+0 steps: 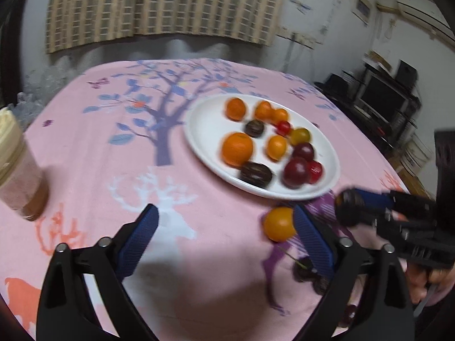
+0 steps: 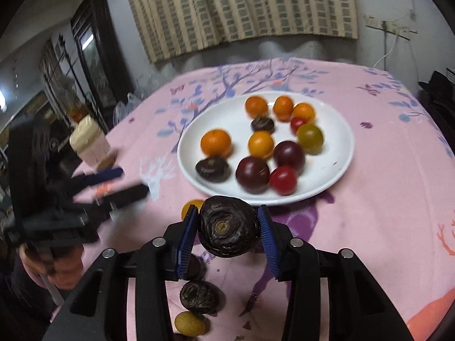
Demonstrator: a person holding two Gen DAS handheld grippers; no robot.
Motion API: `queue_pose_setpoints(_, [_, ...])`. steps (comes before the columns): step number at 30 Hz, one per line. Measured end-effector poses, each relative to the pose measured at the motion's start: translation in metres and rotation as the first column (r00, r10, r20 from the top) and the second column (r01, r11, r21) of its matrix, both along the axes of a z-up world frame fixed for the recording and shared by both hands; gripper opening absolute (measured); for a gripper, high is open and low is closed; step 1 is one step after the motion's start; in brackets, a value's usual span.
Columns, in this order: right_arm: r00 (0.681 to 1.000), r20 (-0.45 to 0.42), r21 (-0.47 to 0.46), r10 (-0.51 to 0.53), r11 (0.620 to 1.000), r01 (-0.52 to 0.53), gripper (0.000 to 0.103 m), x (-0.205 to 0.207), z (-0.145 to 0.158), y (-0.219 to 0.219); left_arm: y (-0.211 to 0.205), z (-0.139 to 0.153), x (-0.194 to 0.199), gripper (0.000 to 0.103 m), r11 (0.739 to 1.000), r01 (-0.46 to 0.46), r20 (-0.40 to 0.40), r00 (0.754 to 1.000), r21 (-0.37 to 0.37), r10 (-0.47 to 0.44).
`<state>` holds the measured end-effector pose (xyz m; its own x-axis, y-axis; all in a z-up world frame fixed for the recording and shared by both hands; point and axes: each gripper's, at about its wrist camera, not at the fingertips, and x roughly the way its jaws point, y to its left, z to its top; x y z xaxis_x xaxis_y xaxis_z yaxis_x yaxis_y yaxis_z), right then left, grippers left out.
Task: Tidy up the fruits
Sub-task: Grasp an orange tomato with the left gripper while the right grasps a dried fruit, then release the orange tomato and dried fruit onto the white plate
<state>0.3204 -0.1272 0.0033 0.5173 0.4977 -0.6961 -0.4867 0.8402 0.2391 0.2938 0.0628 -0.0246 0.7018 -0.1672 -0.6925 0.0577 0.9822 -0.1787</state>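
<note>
A white plate [image 1: 204,130] [image 2: 335,147] holds several oranges, dark plums, red and green tomatoes and dark wrinkled fruits. My right gripper [image 2: 228,227] is shut on a dark wrinkled fruit [image 2: 227,226] and holds it just short of the plate's near rim; it shows at the right of the left wrist view [image 1: 348,206]. My left gripper [image 1: 224,224] is open and empty above the cloth. An orange fruit [image 1: 279,224] lies by its right finger. On the cloth near me lie another wrinkled fruit [image 2: 200,297] and a small yellow fruit [image 2: 189,324].
A pink patterned tablecloth [image 1: 113,153] covers the round table. A lidded jar [image 1: 20,164] [image 2: 89,142] stands at the left. Dark cherries [image 1: 307,270] lie under my left gripper's right finger. Cabinets and a television stand beyond the table edges.
</note>
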Motion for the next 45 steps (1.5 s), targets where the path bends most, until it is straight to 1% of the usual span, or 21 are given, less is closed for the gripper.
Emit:
queue_pose_setpoints(1, [1.000,0.004,0.007,-0.019,1.000,0.019,0.044,0.001,0.002,-0.005,-0.009,-0.004,0.002,0.081,0.999,0.045,-0.022,0.999,-0.006,-0.045])
queue_pose_setpoints(2, [0.999,0.003,0.008,-0.034,0.999,0.034,0.044,0.002,0.002,-0.008,-0.016,-0.007,0.003,0.079,0.997,0.071,-0.038,0.997,-0.007,-0.071])
queue_pose_setpoints(5, [0.998,-0.008,0.013,-0.061,0.998,0.062,0.044,0.006,0.002,-0.014,-0.035,-0.015,0.007,0.078,0.994,0.099,-0.052,0.994,0.035,-0.097])
queue_pose_setpoints(6, [0.998,-0.010,0.013,-0.066,0.998,0.066,0.044,0.007,0.001,-0.015,-0.040,-0.016,0.009,0.077,0.994,0.106,-0.054,0.993,0.041,-0.104])
queue_pose_setpoints(7, [0.998,-0.011,0.012,-0.068,0.998,0.069,0.044,0.006,0.002,-0.015,-0.043,-0.017,0.011,0.074,0.993,0.112,-0.058,0.992,0.040,-0.109])
queue_pose_setpoints(8, [0.997,-0.012,0.012,-0.070,0.997,0.070,0.044,0.007,0.002,-0.014,-0.047,-0.019,0.014,0.067,0.992,0.118,-0.066,0.991,0.037,-0.115])
queue_pose_setpoints(11, [0.997,-0.025,0.018,-0.070,0.997,0.070,0.044,0.008,0.001,-0.018,-0.054,-0.028,0.026,0.061,0.992,0.118,-0.116,0.987,0.032,-0.114])
queue_pose_setpoints(12, [0.997,-0.028,0.022,-0.071,0.997,0.072,0.044,0.008,0.001,-0.019,-0.056,-0.031,0.029,0.057,0.992,0.120,-0.133,0.985,0.032,-0.114])
queue_pose_setpoints(13, [0.997,-0.026,0.025,-0.072,0.997,0.073,0.044,0.008,0.002,-0.019,-0.058,-0.035,0.031,0.056,0.992,0.124,-0.149,0.982,0.032,-0.118])
queue_pose_setpoints(19, [0.997,-0.012,0.032,-0.077,0.997,0.077,0.044,0.004,0.006,-0.021,-0.067,-0.040,0.038,0.055,0.990,0.126,-0.154,0.981,0.058,-0.115])
queue_pose_setpoints(21, [0.997,-0.011,0.035,-0.080,0.996,0.080,0.044,0.004,0.007,-0.023,-0.069,-0.043,0.039,0.044,0.989,0.134,-0.169,0.978,0.063,-0.122])
queue_pose_setpoints(22, [0.997,-0.010,0.037,-0.082,0.996,0.083,0.044,0.004,0.007,-0.023,-0.071,-0.044,0.039,0.041,0.988,0.133,-0.171,0.978,0.078,-0.118])
queue_pose_setpoints(24, [0.996,-0.009,0.037,-0.084,0.996,0.084,0.044,0.005,0.008,-0.024,-0.070,-0.043,0.035,0.041,0.987,0.135,-0.172,0.978,0.084,-0.119])
queue_pose_setpoints(25, [0.996,-0.011,0.035,-0.084,0.996,0.084,0.044,0.005,0.007,-0.024,-0.068,-0.041,0.031,0.041,0.989,0.132,-0.177,0.977,0.067,-0.119])
queue_pose_setpoints(27, [0.996,-0.017,0.029,-0.086,0.996,0.086,0.044,0.006,0.004,-0.024,-0.065,-0.034,0.024,0.041,0.990,0.136,-0.160,0.979,0.047,-0.127])
queue_pose_setpoints(31, [0.996,-0.016,0.005,-0.083,0.997,0.083,0.044,0.011,-0.002,-0.020,-0.056,-0.007,0.016,0.041,0.990,0.135,-0.072,0.989,0.029,-0.132])
queue_pose_setpoints(33, [0.996,-0.001,-0.009,-0.085,0.996,0.085,0.044,0.017,0.001,-0.017,-0.051,0.009,0.025,0.041,0.990,0.137,-0.039,0.990,0.038,-0.135])
queue_pose_setpoints(37, [0.991,0.064,0.030,-0.114,0.993,0.112,0.044,0.042,0.018,-0.013,-0.045,0.035,0.062,0.041,0.993,0.101,0.033,0.994,0.062,-0.104])
queue_pose_setpoints(40, [0.983,0.101,0.034,-0.151,0.988,0.148,0.044,0.067,0.020,-0.008,-0.040,0.037,0.097,0.041,0.995,0.052,0.036,0.998,0.084,-0.055])
queue_pose_setpoints(43, [0.984,0.068,0.031,-0.163,0.986,0.161,0.044,0.093,0.011,-0.003,-0.032,0.029,0.124,0.041,0.996,0.021,0.001,1.000,0.082,-0.021])
queue_pose_setpoints(45, [0.985,0.065,0.008,-0.160,0.987,0.160,0.044,0.104,0.005,0.002,-0.027,0.025,0.135,0.041,0.996,0.012,-0.011,1.000,0.087,-0.011])
